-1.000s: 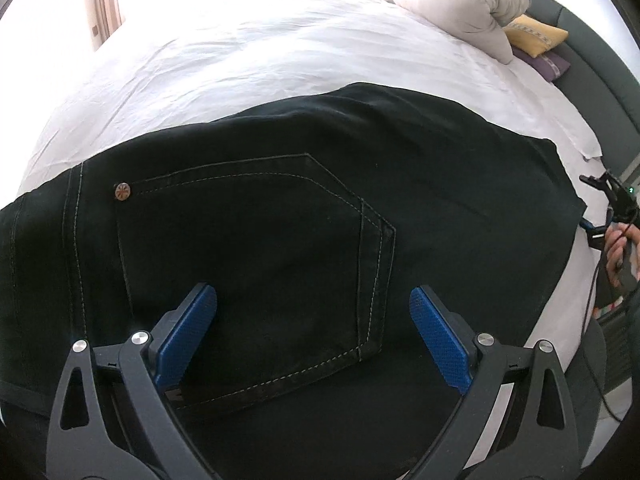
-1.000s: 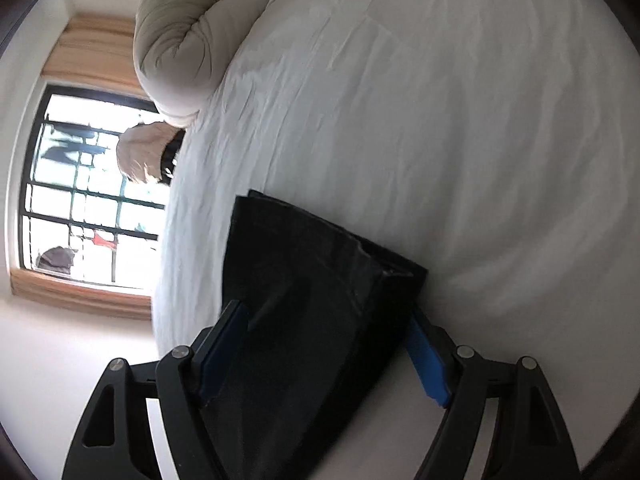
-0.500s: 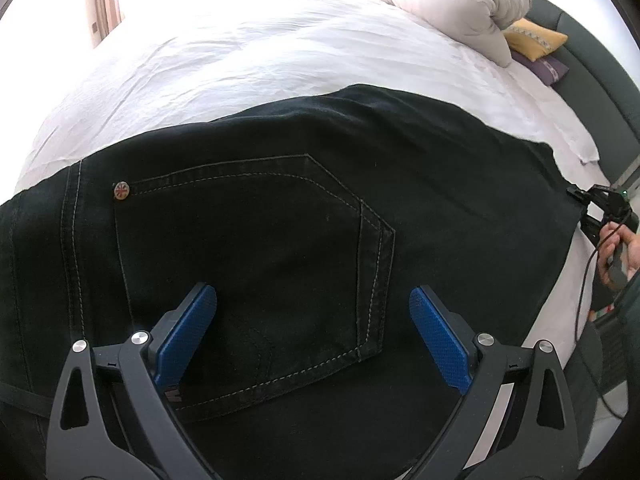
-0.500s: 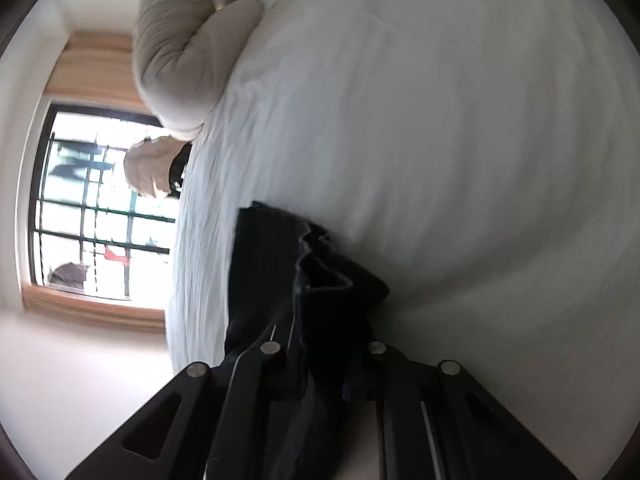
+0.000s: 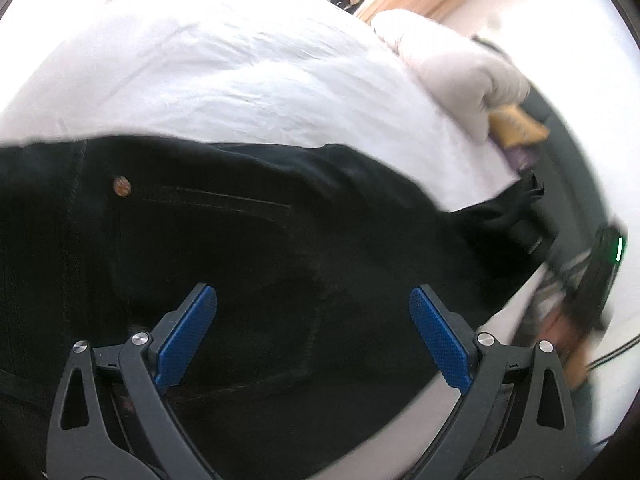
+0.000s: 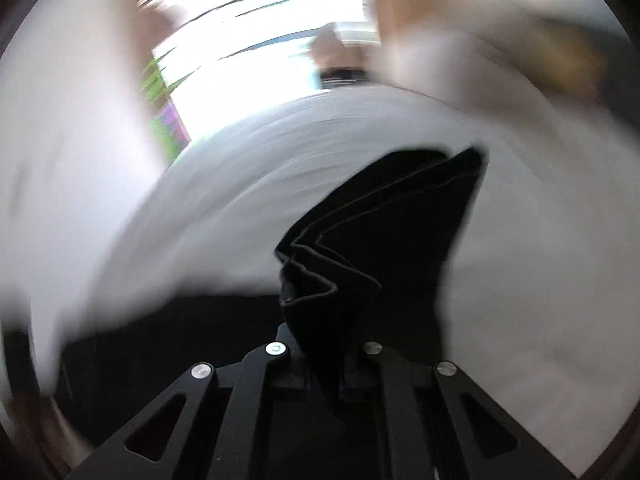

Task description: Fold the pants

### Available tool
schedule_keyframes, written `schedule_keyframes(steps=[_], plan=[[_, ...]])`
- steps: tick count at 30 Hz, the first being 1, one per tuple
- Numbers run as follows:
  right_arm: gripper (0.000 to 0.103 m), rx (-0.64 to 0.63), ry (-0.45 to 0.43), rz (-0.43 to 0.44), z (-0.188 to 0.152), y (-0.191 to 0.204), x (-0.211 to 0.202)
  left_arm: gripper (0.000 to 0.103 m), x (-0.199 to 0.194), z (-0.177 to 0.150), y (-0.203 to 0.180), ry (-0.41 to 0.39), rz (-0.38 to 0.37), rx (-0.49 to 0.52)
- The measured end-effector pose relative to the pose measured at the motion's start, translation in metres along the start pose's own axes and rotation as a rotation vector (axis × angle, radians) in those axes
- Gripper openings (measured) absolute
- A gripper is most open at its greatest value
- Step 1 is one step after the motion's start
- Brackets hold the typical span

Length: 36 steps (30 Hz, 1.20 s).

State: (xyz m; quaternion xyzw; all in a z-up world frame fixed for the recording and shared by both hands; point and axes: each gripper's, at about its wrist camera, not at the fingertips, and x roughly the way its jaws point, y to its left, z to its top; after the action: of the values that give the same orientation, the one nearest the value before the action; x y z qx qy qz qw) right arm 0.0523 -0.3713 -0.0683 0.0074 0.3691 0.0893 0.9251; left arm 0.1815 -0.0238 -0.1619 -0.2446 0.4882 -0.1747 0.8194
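Observation:
Black pants (image 5: 248, 248) lie on the white bed sheet (image 5: 224, 92), back pocket up, with a metal rivet (image 5: 122, 186) at the pocket corner. My left gripper (image 5: 312, 336) is open, its blue pads (image 5: 188, 332) held just over the pocket area with nothing between them. My right gripper (image 6: 336, 364) is shut on the bunched hem end of the pants (image 6: 384, 248) and holds it lifted off the bed. In the left wrist view the right gripper (image 5: 536, 232) shows at the far right with the leg end raised.
A beige rolled duvet (image 5: 452, 60) lies at the head of the bed, with a yellow pillow (image 5: 516, 128) beside it. A dark headboard runs along the right. A window (image 6: 256, 40) lies beyond the bed. The right wrist view is motion-blurred.
My right gripper closed on the leg end and has swung it up and around. The left gripper stayed open over the pocket while its view tilted.

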Motion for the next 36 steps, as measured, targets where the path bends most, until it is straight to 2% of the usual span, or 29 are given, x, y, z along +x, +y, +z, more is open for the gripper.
schedule_keyframes(steps=[2, 5, 9, 12, 15, 21, 24, 25, 26, 27, 28, 30, 36], plan=[[0.009, -0.179, 0.061, 0.055, -0.020, 0.063, 0.019, 0.098, 0.000, 0.002, 0.012, 0.012, -0.077, -0.097], [0.008, -0.186, 0.130, 0.106, -0.041, 0.093, 0.044, 0.098, 0.004, 0.001, 0.024, 0.039, -0.146, -0.187], [0.008, -0.225, 0.145, 0.081, -0.048, 0.105, 0.053, 0.098, 0.013, 0.002, 0.027, 0.069, -0.227, -0.252], [0.008, -0.221, 0.126, 0.067, -0.046, 0.103, 0.054, 0.098, 0.025, 0.006, 0.016, 0.099, -0.285, -0.276], [0.008, -0.224, 0.098, 0.056, -0.047, 0.102, 0.050, 0.098, 0.039, 0.012, 0.002, 0.122, -0.300, -0.256], [0.009, -0.281, 0.075, 0.065, -0.056, 0.115, 0.045, 0.098, 0.073, 0.023, -0.007, 0.183, -0.304, -0.286], [0.009, -0.316, 0.059, 0.074, -0.063, 0.121, 0.037, 0.096, 0.079, 0.024, -0.011, 0.188, -0.303, -0.279], [0.009, -0.324, 0.057, 0.075, -0.064, 0.124, 0.036, 0.088, 0.080, 0.023, -0.013, 0.187, -0.301, -0.268], [0.009, -0.331, 0.058, 0.074, -0.064, 0.125, 0.035, 0.069, 0.081, 0.022, -0.014, 0.193, -0.296, -0.256], [0.009, -0.333, 0.057, 0.075, -0.064, 0.126, 0.035, 0.058, 0.085, 0.020, -0.016, 0.205, -0.289, -0.253], [0.009, -0.334, 0.054, 0.078, -0.064, 0.126, 0.034, 0.042, 0.085, 0.018, -0.016, 0.213, -0.285, -0.255], [0.009, -0.342, 0.057, 0.081, -0.065, 0.130, 0.033, 0.034, 0.084, 0.015, -0.013, 0.207, -0.275, -0.262], [0.009, -0.362, 0.059, 0.095, -0.067, 0.141, 0.029, 0.032, 0.072, 0.016, -0.012, 0.182, -0.235, -0.251]])
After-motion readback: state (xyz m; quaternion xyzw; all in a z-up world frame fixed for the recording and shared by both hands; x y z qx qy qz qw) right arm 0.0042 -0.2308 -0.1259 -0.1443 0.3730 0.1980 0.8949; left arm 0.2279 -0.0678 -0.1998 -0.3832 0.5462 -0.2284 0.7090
